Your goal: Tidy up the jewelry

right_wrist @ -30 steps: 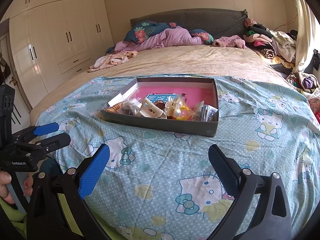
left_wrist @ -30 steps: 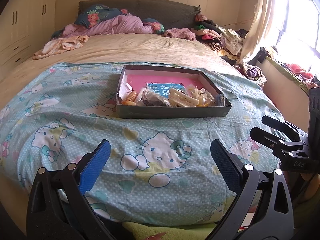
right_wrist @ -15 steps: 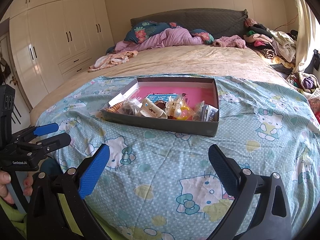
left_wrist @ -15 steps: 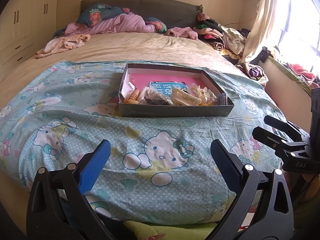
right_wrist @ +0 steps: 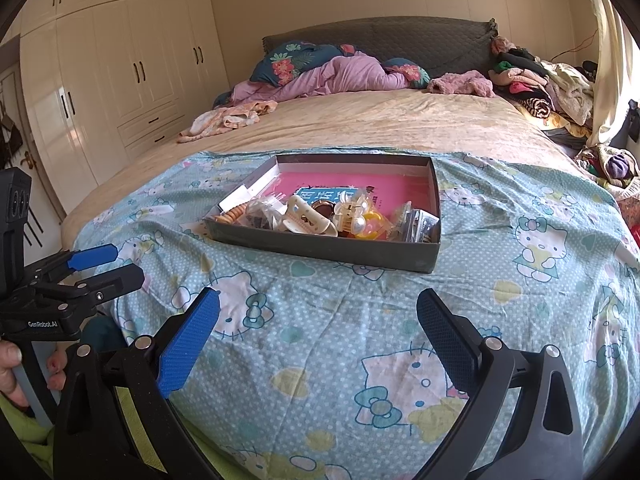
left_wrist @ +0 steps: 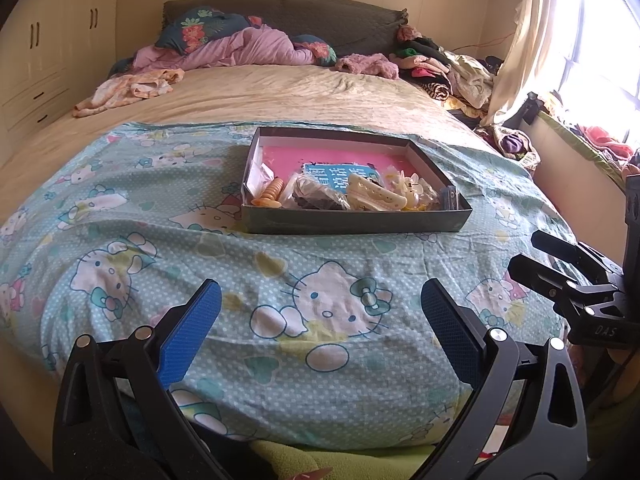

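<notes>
A dark grey shallow box [left_wrist: 356, 222] [right_wrist: 320, 246] with a pink floor lies on the cartoon-cat sheet in the middle of the bed. Along its near wall sits a heap of small items: a cream hair clip [left_wrist: 376, 198] [right_wrist: 308, 218], an orange beaded bracelet [left_wrist: 272, 194] [right_wrist: 234, 213], a clear claw clip [right_wrist: 352, 210], a yellow piece [right_wrist: 370, 230] and small plastic bags. My left gripper [left_wrist: 319, 292] [right_wrist: 126, 264] is open over the near edge of the bed, short of the box. My right gripper [right_wrist: 318, 298] [left_wrist: 526, 250] is open beside it, holding nothing.
The teal sheet [left_wrist: 120, 208] covers the near half of the bed. A purple duvet [left_wrist: 240, 48] and pillows lie at the headboard, and clothes are piled at the far right [left_wrist: 448, 72]. Wardrobes [right_wrist: 100, 80] stand at the left. A hand [right_wrist: 8, 372] holds the left gripper's handle.
The left wrist view has drifted slightly, so the box sits a little further right in it. The right gripper and the box contents look unchanged.
</notes>
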`<state>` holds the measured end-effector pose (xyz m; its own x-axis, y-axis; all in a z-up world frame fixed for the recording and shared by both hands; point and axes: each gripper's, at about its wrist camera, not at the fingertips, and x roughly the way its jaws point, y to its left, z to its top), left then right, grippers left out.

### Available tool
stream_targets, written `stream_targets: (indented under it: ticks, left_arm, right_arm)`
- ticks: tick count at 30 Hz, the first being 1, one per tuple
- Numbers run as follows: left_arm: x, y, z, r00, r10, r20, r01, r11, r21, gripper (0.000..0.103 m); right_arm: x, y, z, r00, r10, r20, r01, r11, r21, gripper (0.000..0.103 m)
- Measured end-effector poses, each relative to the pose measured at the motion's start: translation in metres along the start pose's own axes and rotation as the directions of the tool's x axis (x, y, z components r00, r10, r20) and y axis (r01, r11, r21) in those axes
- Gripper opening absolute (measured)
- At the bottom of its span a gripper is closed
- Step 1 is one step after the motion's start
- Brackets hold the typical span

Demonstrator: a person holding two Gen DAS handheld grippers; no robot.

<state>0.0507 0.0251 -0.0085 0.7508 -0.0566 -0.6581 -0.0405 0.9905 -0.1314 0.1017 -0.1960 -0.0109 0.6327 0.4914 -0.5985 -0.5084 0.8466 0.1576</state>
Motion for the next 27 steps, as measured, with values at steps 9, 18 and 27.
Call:
stream_targets:
  ticks: [9, 18, 27]
  left_arm:
    - [0.000, 0.000, 0.000, 1.000, 0.006, -0.001, -0.006, 1.000, -0.001, 0.093]
    - [0.000, 0.009, 0.000, 1.000, 0.023, -0.011, -0.023, 1.000, -0.004, 0.093]
    - [0.004, 0.012, -0.001, 1.000, 0.020, -0.024, -0.020, 1.000, -0.021, 0.093]
  right_arm:
    - [0.000, 0.000, 0.000, 1.000, 0.000, -0.001, 0.000, 1.000, 0.000, 0.098]
    - [0.000, 0.000, 0.000, 1.000, 0.000, -0.002, 0.000, 1.000, 0.001, 0.098]
    - [0.003, -0.006, -0.003, 1.000, -0.017, -0.011, 0.017, 1.000, 0.014, 0.098]
